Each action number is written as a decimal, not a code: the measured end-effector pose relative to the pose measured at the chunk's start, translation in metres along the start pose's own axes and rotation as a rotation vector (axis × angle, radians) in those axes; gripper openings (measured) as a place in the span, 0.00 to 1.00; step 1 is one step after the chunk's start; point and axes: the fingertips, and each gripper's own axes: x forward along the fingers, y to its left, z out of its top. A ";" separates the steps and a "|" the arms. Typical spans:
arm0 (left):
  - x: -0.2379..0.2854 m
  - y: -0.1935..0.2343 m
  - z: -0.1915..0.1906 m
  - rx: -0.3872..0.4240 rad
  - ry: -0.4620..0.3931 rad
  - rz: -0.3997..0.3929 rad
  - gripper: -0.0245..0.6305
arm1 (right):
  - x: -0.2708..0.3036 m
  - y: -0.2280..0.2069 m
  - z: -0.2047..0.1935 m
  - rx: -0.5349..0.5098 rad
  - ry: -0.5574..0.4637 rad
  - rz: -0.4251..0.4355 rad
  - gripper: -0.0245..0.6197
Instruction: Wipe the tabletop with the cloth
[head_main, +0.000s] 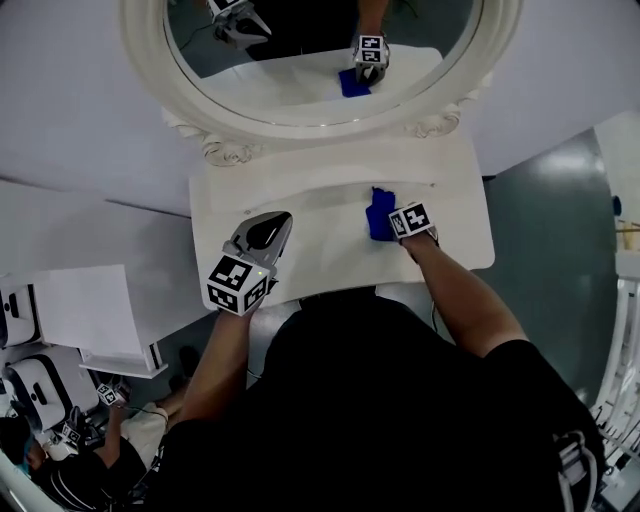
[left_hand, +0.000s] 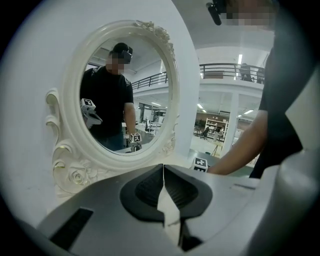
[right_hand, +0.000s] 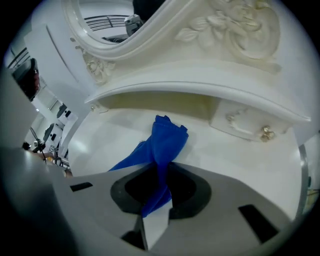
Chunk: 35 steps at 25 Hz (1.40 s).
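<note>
While seemingly on tabletop (right_hand: 240, 155), cloth (right_hand: 165, 142) in claw (right_hand: 161, 195)

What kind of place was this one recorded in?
Probably a dressing-table corner inside a large open hall: an ornate white oval mirror over a white vanity tabletop with a small knobbed drawer, and a railed upper balcony behind. The right gripper holds a blue cloth.

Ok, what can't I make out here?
The cloth underside: right gripper view, under its own folds and the right tongs.
The tabletop front edge, middle: head view, covered by the person's torso.
The tabletop: left gripper view, mostly blocked by the left tongs.
</note>
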 end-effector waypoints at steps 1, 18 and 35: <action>0.005 -0.003 0.001 0.003 0.002 -0.007 0.06 | -0.005 -0.014 -0.005 0.018 -0.005 -0.013 0.12; 0.084 -0.047 0.022 0.028 0.010 -0.105 0.06 | -0.091 -0.206 -0.093 0.292 -0.051 -0.254 0.12; 0.071 -0.032 0.021 0.002 -0.011 -0.055 0.06 | -0.103 -0.197 -0.085 0.309 -0.031 -0.258 0.12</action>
